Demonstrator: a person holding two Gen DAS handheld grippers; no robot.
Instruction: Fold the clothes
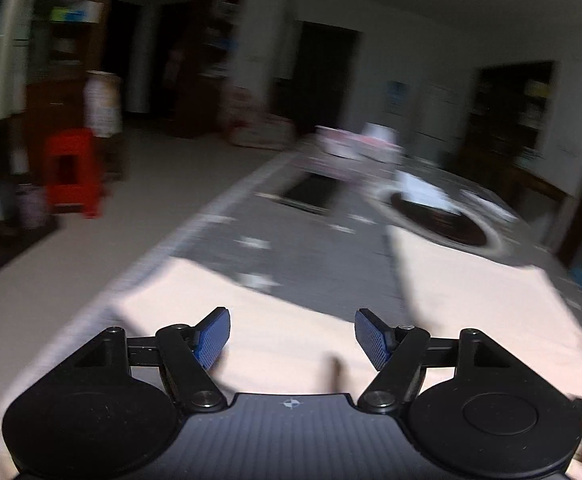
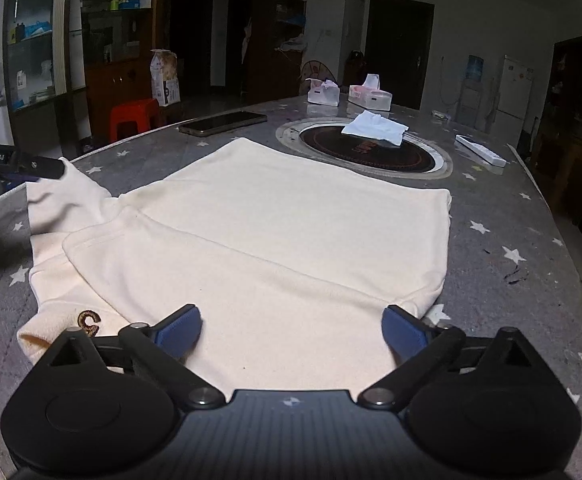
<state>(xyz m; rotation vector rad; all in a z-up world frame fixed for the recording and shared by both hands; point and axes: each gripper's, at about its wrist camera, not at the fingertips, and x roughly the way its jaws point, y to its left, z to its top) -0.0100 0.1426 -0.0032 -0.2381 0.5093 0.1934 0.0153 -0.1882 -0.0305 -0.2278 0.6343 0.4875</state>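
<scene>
In the left wrist view, heavily blurred, the left gripper (image 1: 292,338) stood spread with nothing between its blue pads, hanging over the near edge of the cream garment (image 1: 471,300) on the grey star-patterned table (image 1: 299,256). In the right wrist view, which was sharp, the right gripper (image 2: 292,334) was likewise spread and empty above the garment's near hem; the cloth lay mostly flat, one side panel folded inward over the body and a sleeve (image 2: 63,196) out to the left, where a dark tool tip, probably the other gripper, sat at its end. It seemed mid-fold: any further fold would call for pinching an edge of the cloth. A phone (image 2: 223,123) lay beyond.
</scene>
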